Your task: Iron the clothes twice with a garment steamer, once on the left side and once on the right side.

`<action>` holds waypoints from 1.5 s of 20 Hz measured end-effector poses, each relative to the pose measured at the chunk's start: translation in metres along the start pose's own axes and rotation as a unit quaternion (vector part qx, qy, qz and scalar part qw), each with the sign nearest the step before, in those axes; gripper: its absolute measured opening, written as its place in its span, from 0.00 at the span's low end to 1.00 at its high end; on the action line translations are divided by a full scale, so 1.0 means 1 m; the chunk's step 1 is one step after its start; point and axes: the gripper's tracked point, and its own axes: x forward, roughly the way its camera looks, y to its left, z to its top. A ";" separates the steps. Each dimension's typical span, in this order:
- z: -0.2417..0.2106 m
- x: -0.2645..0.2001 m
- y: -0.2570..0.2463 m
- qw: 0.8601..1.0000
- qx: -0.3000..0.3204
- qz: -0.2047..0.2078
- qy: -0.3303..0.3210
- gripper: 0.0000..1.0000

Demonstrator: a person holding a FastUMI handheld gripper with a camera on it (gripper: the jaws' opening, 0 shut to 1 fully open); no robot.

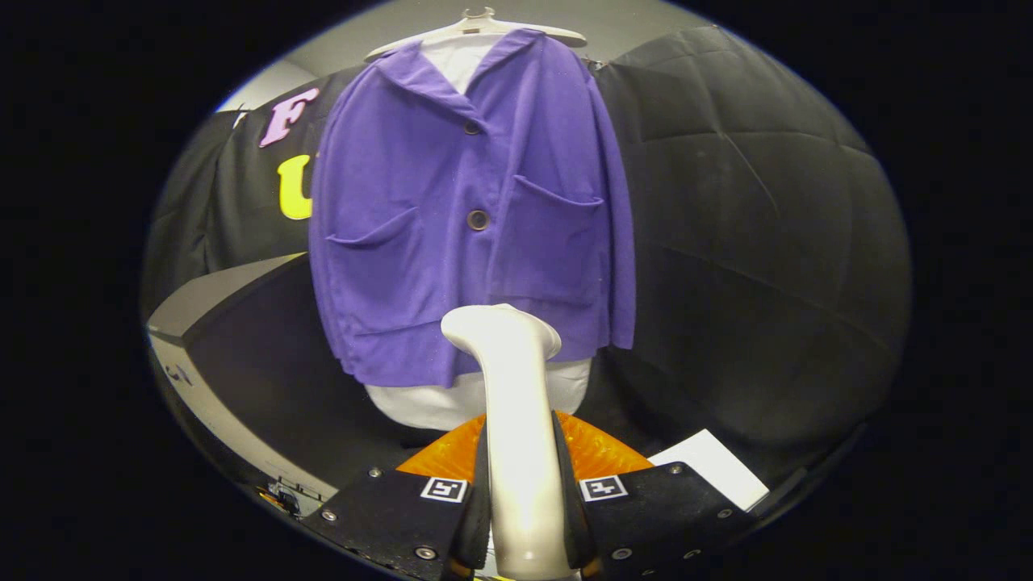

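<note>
A purple jacket (472, 218) with two front pockets and dark buttons hangs on a white hanger (476, 28) over a white garment whose hem (452, 399) shows below it. My gripper (520, 500) is shut on the white handle of the garment steamer (512, 403), both fingers pressing its sides. The steamer rises between the fingers, and its head (500, 327) stands in front of the jacket's lower middle hem, whether touching the cloth I cannot tell. An orange ribbed part (597, 448) of the steamer shows just behind the fingers.
A black-topped table with a pale edge (218, 411) runs beneath the jacket towards the left. A white sheet of paper (714, 468) lies to the right of the fingers. Black quilted cloth (750, 242) walls the space behind and to the right.
</note>
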 end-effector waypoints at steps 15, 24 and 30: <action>0.119 -0.122 0.189 0.973 -0.042 0.187 -0.131 0.36; 0.195 -0.129 0.288 0.972 -0.021 0.136 -0.191 0.36; 0.208 -0.144 0.360 0.966 -0.008 0.124 -0.229 0.36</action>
